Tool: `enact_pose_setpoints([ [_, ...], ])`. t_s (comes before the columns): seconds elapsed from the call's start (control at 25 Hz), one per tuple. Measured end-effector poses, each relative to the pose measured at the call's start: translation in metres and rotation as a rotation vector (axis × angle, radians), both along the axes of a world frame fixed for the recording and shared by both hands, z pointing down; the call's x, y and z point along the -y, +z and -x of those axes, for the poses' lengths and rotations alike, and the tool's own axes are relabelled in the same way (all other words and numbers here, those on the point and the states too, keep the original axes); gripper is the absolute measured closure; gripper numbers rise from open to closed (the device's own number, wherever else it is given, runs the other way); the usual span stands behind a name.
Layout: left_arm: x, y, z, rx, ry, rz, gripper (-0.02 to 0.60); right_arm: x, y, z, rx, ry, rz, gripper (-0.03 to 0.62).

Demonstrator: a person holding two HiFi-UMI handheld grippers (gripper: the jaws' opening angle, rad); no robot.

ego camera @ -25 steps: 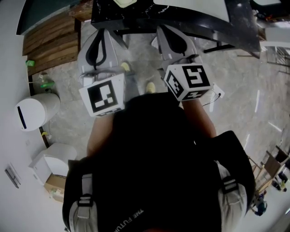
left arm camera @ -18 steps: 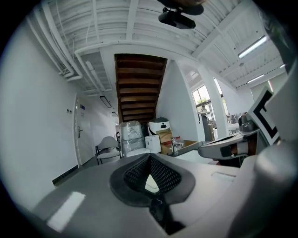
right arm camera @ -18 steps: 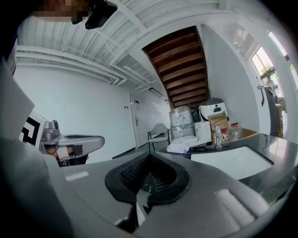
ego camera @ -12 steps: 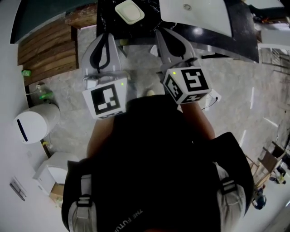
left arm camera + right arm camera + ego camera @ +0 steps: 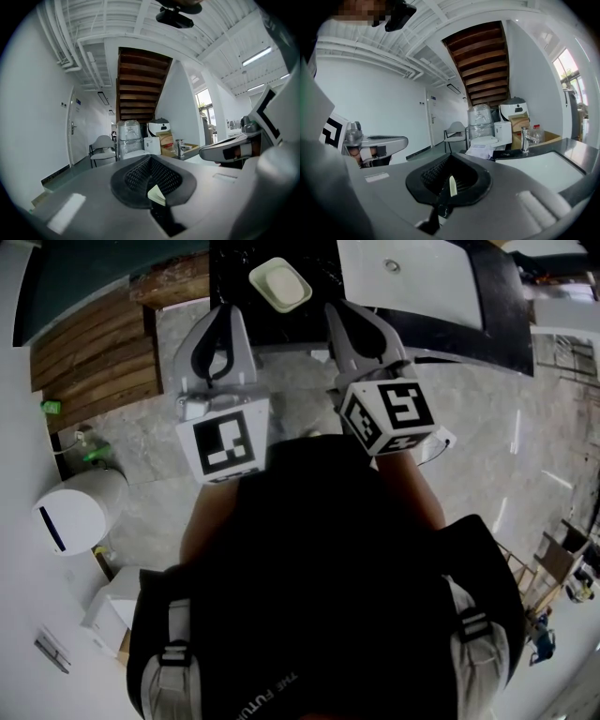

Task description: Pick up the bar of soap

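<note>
As you came nearer, the bar of soap [image 5: 281, 283] showed fully in its dish [image 5: 303, 295], long axis upper-left to lower-right, before your left gripper [image 5: 221, 315] and right gripper [image 5: 349, 313], both closed empty.

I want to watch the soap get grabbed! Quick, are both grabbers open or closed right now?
Grey two-jaw left gripper: closed, holding nothing.
Grey two-jaw right gripper: closed, holding nothing.

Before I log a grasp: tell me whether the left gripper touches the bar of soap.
Apart. The head view shows dark counter between the left gripper and the bar of soap.
</note>
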State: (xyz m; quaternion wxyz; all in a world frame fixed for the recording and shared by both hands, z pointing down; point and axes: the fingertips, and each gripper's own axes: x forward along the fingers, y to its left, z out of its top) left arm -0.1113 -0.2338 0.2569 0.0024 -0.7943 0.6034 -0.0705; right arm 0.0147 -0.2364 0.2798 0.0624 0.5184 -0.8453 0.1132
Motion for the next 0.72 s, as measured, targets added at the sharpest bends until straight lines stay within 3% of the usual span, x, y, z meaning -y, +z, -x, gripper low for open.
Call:
enact_pose_setpoints([
  [0.4, 0.032, 0.007, 0.03, -0.013, 0.038, 0.003, 0.583, 0.024, 0.008, 0.026, -0.036, 0.038, 0.01, 0.58],
  [0.72, 0.049, 0.017, 0.032, -0.018, 0.044, 0.041, 0.583, 0.044, 0.009, 0.021, -0.056, 0.062, 0.021, 0.58],
])
